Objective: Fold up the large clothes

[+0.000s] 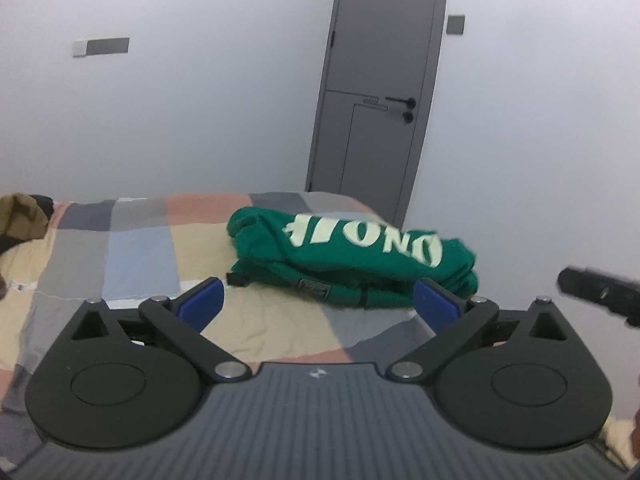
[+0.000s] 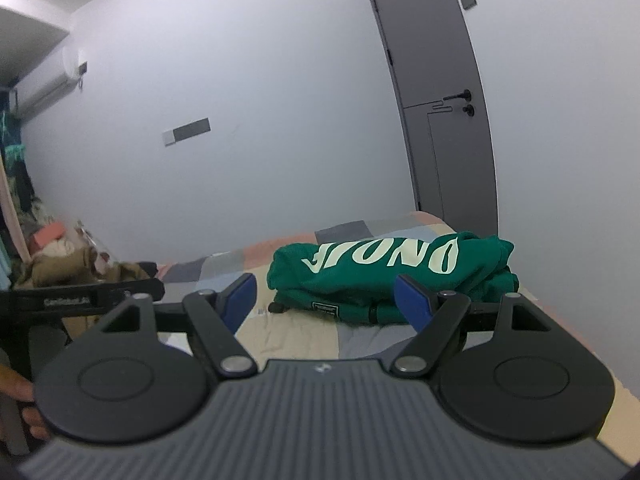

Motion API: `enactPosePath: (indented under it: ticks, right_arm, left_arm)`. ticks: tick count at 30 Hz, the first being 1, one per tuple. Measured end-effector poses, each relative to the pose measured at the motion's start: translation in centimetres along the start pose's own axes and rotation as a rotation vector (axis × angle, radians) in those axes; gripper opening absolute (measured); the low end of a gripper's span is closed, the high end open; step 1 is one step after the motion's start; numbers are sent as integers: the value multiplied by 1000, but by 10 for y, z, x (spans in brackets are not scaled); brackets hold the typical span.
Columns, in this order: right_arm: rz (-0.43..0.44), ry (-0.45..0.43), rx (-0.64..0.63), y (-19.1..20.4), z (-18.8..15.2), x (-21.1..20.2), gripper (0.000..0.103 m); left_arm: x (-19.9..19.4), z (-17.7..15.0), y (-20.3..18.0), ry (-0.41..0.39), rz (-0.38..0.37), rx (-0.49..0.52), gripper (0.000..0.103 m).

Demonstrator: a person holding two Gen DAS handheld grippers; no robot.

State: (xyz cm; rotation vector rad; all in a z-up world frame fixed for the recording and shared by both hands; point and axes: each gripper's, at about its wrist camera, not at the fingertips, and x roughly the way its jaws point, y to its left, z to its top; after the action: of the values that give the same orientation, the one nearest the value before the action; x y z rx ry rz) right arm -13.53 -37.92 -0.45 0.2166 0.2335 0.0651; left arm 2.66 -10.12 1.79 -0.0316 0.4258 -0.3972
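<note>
Bed with a patchwork quilt in pastel checks [image 1: 132, 248] fills the foreground under both claws. Left claw [image 1: 316, 300]: blue pads wide apart, nothing between them. Right claw [image 2: 326, 300]: pads apart too, empty, clear of the cloth. Just beyond both lies the folded green sweatshirt with pale lettering [image 1: 352, 256], flat on the quilt. Behind it: plain white wall [image 1: 200, 112] and a grey door with a black handle [image 1: 380, 88].

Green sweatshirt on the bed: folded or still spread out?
Folded. The green sweatshirt lies as a compact stack of layers on the patchwork bedspread, lettering on top, no sleeves trailing out.
</note>
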Motion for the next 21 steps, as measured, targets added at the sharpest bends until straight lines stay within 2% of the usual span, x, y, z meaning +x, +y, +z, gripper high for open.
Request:
enactPosePath:
  ticks: [6, 21]
  right_arm:
    - [-14, -1, -30, 10, -12, -5, 78]
    - [-46, 45, -27, 17, -36, 5, 78]
  left_arm:
    - [1, -18, 0, 24, 30, 22, 102]
    - [-5, -33, -4, 27, 28, 40, 103]
